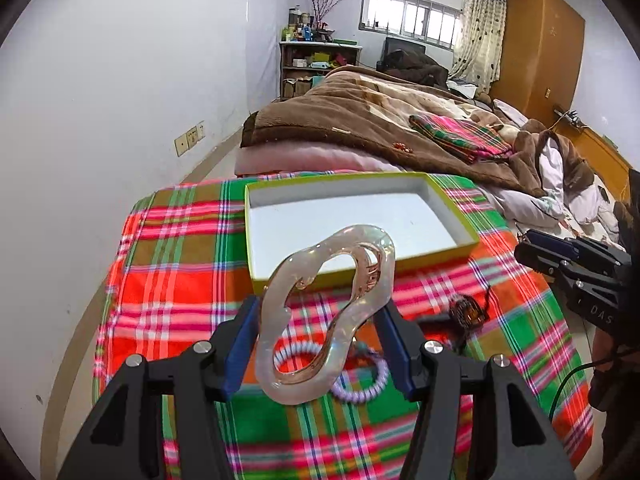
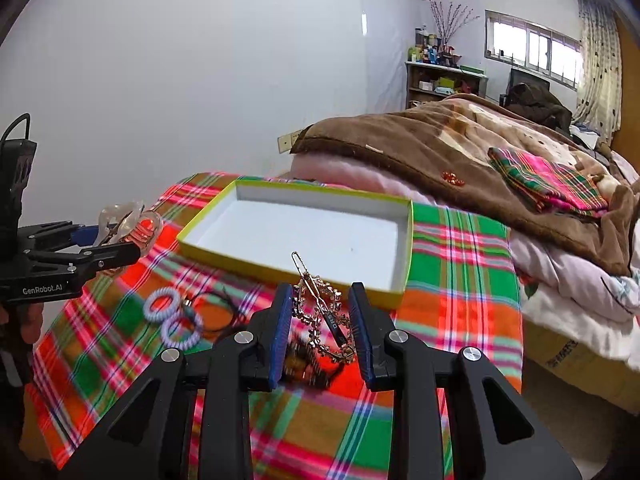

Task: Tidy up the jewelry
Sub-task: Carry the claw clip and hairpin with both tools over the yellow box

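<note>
- Two claws hang over the plaid cloth.
- Left claw grips a clear hair clip.
- Right claw grips a sparkly gold hair clip.
- Far behind sits an empty box.

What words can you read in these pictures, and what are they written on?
"GenRobot.AI": white letters on the left gripper.
"DAS": part of a word on the right gripper.
"DRES": on a small black tag on the gold hair clip; the remaining letters are hidden.
Bottle labels on the far shelf: too small to read.
</note>
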Tool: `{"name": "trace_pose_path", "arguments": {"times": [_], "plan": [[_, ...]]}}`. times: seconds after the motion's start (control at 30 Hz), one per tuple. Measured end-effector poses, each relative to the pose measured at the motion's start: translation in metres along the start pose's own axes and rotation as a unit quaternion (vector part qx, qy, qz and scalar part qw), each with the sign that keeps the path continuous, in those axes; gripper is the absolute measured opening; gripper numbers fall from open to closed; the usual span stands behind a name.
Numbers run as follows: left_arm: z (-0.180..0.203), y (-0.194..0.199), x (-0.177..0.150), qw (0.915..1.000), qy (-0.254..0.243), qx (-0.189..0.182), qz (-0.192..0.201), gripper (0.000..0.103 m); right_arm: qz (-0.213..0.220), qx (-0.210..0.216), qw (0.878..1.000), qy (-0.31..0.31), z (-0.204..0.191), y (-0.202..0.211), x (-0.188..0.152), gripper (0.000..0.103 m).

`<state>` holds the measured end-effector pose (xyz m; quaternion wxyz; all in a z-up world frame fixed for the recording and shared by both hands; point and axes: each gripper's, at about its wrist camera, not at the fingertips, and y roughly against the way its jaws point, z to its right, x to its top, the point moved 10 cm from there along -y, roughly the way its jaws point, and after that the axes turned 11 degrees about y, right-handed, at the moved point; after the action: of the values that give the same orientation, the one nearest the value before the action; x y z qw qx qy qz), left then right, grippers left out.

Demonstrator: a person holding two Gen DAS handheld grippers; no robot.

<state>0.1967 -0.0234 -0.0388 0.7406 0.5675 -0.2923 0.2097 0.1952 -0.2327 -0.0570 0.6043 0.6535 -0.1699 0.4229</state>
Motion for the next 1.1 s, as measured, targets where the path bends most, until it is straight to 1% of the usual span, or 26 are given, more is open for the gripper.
{"name": "trace_pose_path", "arguments": {"times": [0.27, 0.37, 0.57, 0.67, 0.77, 0.93, 1.1], "plan": [[0.0, -0.033, 0.03, 0.9999, 0.01, -0.006, -0.005, 0.06, -0.017, -0.017, 1.0, 0.004, 0.018, -0.039, 0.028, 0.03], [0.0, -0.049, 0.037, 0.9998, 0.014, -0.01, -0.011, 0.06, -0.029, -0.025, 0.999, 0.003, 0.026, -0.058, 0.033, 0.03], [-0.001, -0.077, 0.049, 0.9997, 0.017, -0.003, -0.02, 0.06, -0.047, -0.028, 0.998, -0.014, 0.042, -0.093, 0.04, 0.03], [-0.003, -0.092, 0.052, 0.9993, 0.023, -0.003, -0.029, 0.06, -0.061, -0.034, 0.998, -0.012, 0.047, -0.111, 0.041, 0.03], [-0.005, -0.107, 0.053, 0.999, 0.025, 0.006, -0.035, 0.06, -0.07, -0.036, 0.997, -0.014, 0.053, -0.126, 0.042, 0.03], [-0.01, -0.129, 0.049, 0.998, 0.033, 0.015, -0.053, 0.06, -0.088, -0.04, 0.995, -0.012, 0.057, -0.148, 0.041, 0.03], [-0.015, -0.14, 0.046, 0.9974, 0.035, 0.019, -0.061, 0.06, -0.101, -0.044, 0.994, -0.008, 0.06, -0.164, 0.039, 0.03]]}}
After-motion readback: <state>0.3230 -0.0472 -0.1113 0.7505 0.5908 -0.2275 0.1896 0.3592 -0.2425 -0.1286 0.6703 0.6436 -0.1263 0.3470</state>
